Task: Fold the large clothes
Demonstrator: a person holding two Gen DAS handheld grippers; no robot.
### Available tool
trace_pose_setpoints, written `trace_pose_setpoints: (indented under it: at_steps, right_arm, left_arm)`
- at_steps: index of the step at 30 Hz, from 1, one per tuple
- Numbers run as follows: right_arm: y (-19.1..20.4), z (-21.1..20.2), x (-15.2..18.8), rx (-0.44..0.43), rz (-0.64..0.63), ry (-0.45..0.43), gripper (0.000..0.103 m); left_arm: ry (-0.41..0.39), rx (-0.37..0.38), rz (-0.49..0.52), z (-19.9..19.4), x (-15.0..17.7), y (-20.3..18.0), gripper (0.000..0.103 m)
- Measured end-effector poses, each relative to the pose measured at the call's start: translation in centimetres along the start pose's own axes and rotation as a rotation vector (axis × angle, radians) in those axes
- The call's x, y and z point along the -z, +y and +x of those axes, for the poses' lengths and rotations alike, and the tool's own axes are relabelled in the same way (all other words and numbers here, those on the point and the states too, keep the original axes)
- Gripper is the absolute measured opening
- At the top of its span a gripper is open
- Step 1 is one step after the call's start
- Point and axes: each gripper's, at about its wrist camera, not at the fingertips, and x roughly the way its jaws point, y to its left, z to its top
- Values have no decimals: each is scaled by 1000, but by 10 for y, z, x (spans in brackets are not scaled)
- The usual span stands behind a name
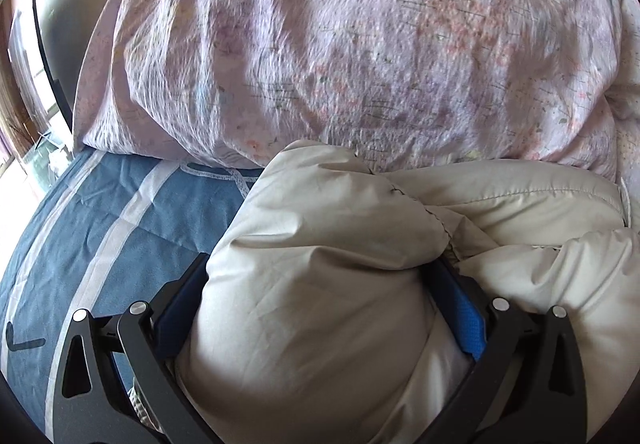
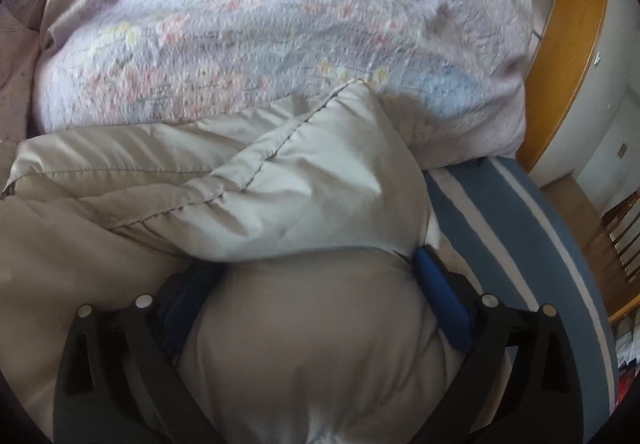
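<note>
— So, what have your two grippers got?

— Your left gripper (image 1: pixel 320 308) has a thick bunch of the cream padded jacket (image 1: pixel 360 244) bulging between its blue pads (image 1: pixel 470 324); the jaws stand fairly wide, pressed against the padding on both sides. Your right gripper (image 2: pixel 316 320) holds another fat fold of the same jacket (image 2: pixel 300 195), with its blue pad (image 2: pixel 440 304) sunk into the cloth on the outer side.

— Where does the jacket lie?

— On the bed, on the blue sheet with white stripes (image 1: pixel 100 224), with its far edge pushed up against the lilac flowered duvet (image 1: pixel 360 43). A stitched seam runs across the puffed panel in front of each gripper.

— Any containers to mind?

— None that you can see in either view; only bedding and jacket.

— And room to move?

— To your left, bare striped sheet lies beside the jacket, running out to the bed's edge, with a window (image 1: pixel 28 91) beyond. To your right, a strip of sheet (image 2: pixel 520 224) lies beside the jacket, then the bed edge, with a wooden frame (image 2: pixel 576 43) close behind it. Ahead, the duvet heap (image 2: pixel 280 23) touches the jacket.
</note>
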Motion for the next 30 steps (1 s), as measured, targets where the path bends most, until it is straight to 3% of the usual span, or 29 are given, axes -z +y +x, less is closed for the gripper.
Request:
trace_pose_setpoints:
  at_steps: [6,8,11,13,16,19,22,24,27,30]
  right_arm:
    - [-9,5,-4,-21,-3,13,97]
    - [-17,-9,-3,-40,-22,-1,91]
    - [-48,-45,2,-113,41,-32,91]
    - [-61,-54,5,-111,69,-38,91]
    - [-53,-36,16,-60,1,51,91]
    - [-51,-18,21,-73,10,66,96]
    - [-62,-5,15,-134,61,112,97]
    - [-86,-21,15,-205,161,108,88]
    - [-125,-49,35,-321,332,105,89]
    - [-162,-60,72,-460,544,158,90]
  left_arm:
    - [-2,-12,4,-1,3,2,102]
    - [-2,-27,12,-18,5,5,102]
    - [-57,1,10,-56,12,21,102]
    - [-68,15,2,-66,17,31,102]
    - [-3,-7,9,-49,23,38,102]
    - [22,25,-78,-33,28,51,102]
    - [56,79,-144,-25,29,62,102]
    - [69,112,-179,-33,31,73,102]
    - [59,277,-281,-61,44,108,102]
    - [47,384,-399,-89,70,145,102]
